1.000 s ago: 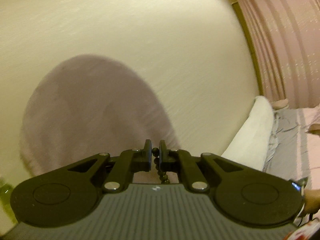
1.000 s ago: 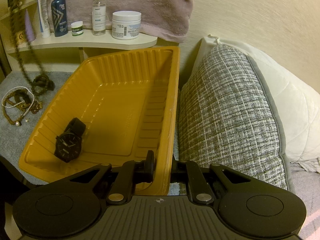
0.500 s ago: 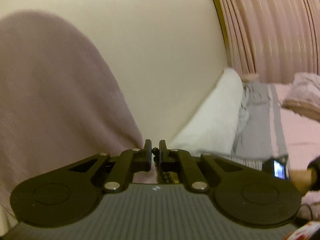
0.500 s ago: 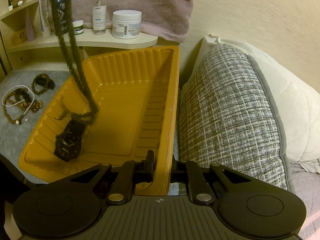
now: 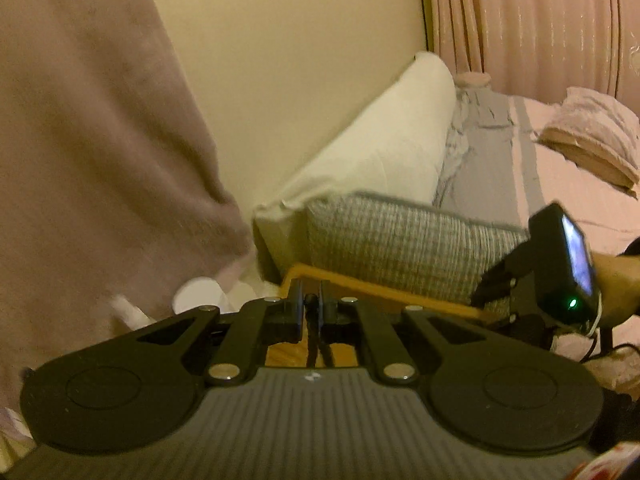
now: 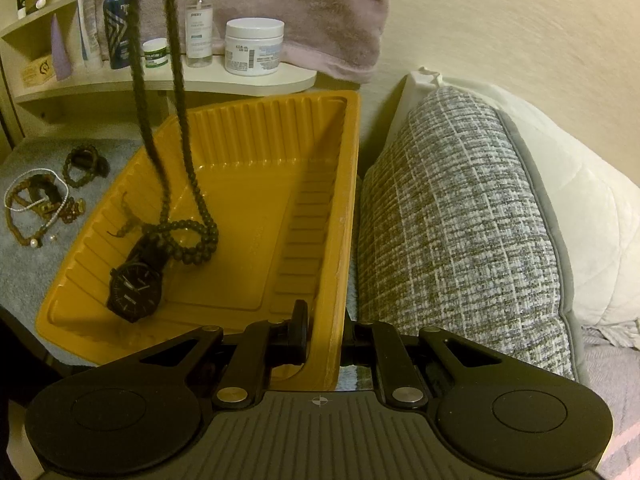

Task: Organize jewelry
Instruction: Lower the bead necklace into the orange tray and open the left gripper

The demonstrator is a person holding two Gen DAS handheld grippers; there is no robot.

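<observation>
Bedside grey cloth carries the tray (image 6: 256, 152), whose rim the right gripper (image 6: 324, 332) clamps. Left gripper (image 5: 310, 308), clamped on the necklace (image 6: 180, 232), lowers it at centre-left; next, release.

My left gripper (image 5: 310, 306) and right gripper (image 6: 325, 330) were matte black, with silver pivot screws, round side discs and ribbed grey housings bearing small white marks.

Cream wall (image 6: 500, 32), warm dim light. Pink curtain (image 5: 532, 24) at right. Bed (image 5: 560, 184) with grey-and-pink cover, white pillow (image 5: 384, 152), grey tweed cushion (image 6: 460, 220). Curved shelf (image 6: 240, 78) beneath a hanging mauve towel (image 6: 320, 8).
</observation>
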